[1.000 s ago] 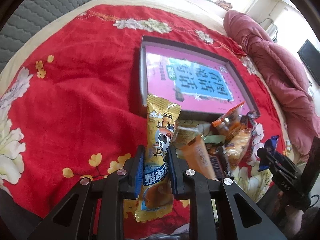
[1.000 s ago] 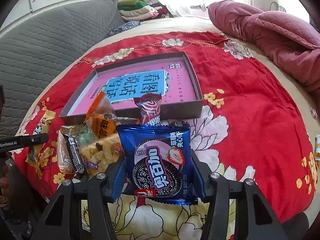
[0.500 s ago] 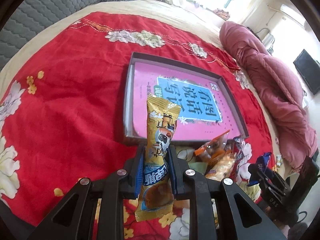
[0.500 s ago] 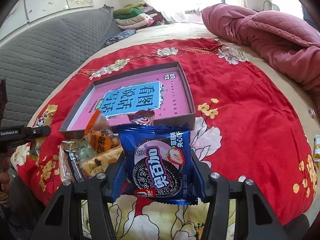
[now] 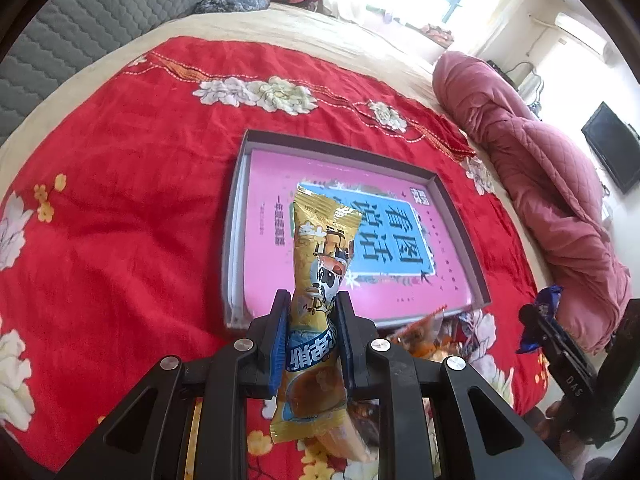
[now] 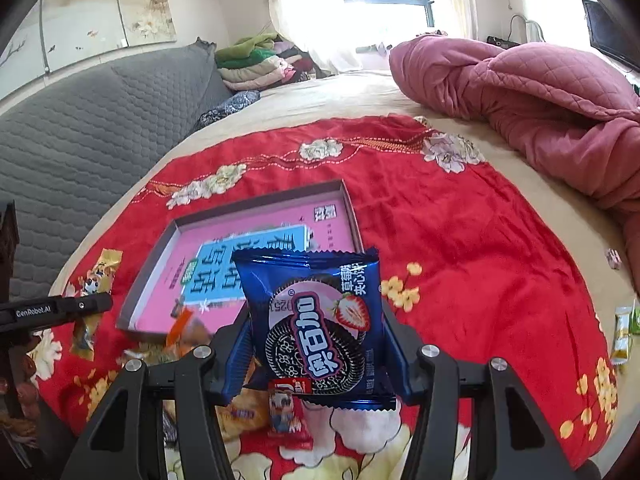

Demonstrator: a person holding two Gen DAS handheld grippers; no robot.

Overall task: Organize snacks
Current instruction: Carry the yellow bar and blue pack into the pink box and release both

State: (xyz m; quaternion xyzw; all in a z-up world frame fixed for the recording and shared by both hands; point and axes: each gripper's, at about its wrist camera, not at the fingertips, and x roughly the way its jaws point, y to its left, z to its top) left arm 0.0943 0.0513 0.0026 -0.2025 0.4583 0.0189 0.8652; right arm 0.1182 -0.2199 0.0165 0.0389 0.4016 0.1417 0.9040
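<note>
My left gripper is shut on a long yellow snack packet and holds it upright above the near edge of a shallow grey box with a pink book inside. My right gripper is shut on a blue strawberry cookie packet, held above the box's near right corner. A pile of loose snacks lies on the red cloth just in front of the box, partly hidden by the grippers. The right gripper and its blue packet show at the right edge of the left wrist view.
The box lies on a red flowered blanket on a bed. A pink quilt is heaped at the far right. A grey padded headboard runs along the left. Small yellow and green packets lie at the blanket's right edge.
Both grippers have risen and tilted back with their packets still held; the box and snack pile now sit lower and farther away in both views.
</note>
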